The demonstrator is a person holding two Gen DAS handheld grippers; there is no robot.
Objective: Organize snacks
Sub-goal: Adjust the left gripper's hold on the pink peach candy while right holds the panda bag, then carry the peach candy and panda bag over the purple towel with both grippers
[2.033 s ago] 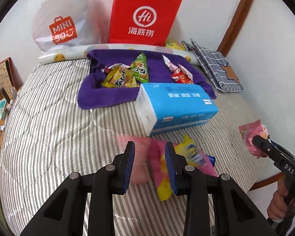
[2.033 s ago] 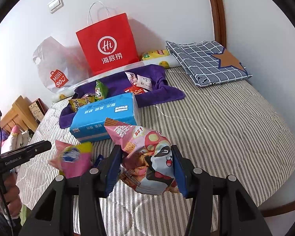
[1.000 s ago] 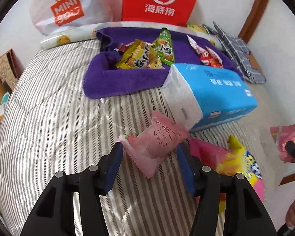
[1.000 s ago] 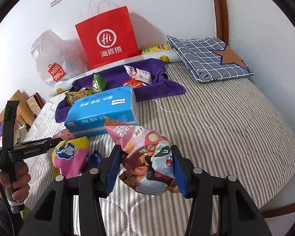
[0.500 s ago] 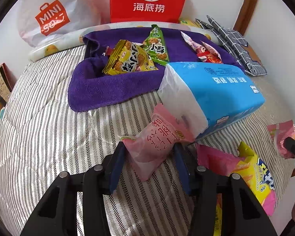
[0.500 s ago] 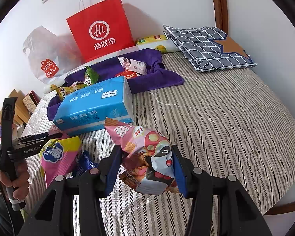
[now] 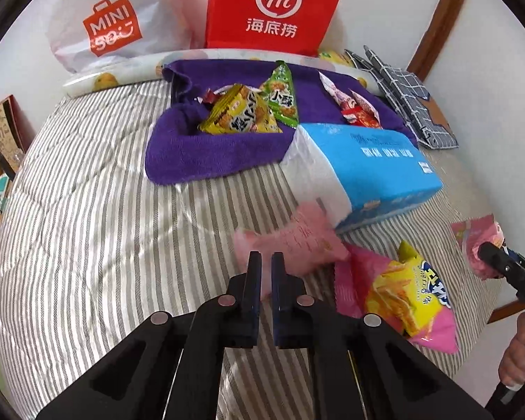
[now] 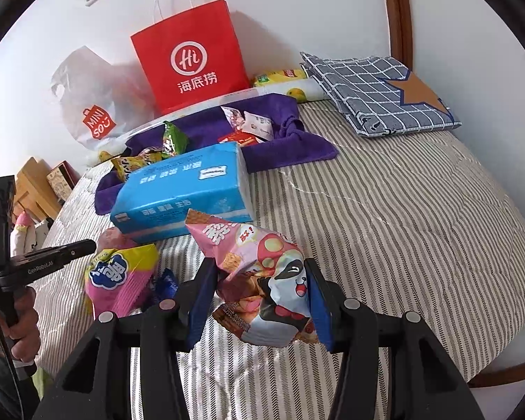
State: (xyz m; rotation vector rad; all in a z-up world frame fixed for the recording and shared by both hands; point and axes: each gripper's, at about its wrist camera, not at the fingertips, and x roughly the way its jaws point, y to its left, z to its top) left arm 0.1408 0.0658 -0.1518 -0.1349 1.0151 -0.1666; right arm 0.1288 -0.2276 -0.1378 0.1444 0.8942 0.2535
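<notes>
Left gripper (image 7: 266, 262): jaws nearly together, pinched on the near edge of the pale pink snack packet (image 7: 299, 241), which is blurred and lies on the striped bedcover (image 7: 87, 227) against the blue tissue pack (image 7: 371, 171). Right gripper (image 8: 262, 301): jaws clamped on a crumpled pink raccoon-print snack bag (image 8: 262, 280), held above the bedcover near the tissue pack. The left view alone shows the yellow and green snack packets (image 7: 243, 113) lying on the purple towel (image 7: 206, 157); the right view alone shows the left gripper from the side, beside the pink-and-yellow chip bag (image 8: 120, 281), and a small blue wrapper (image 8: 166, 285).
</notes>
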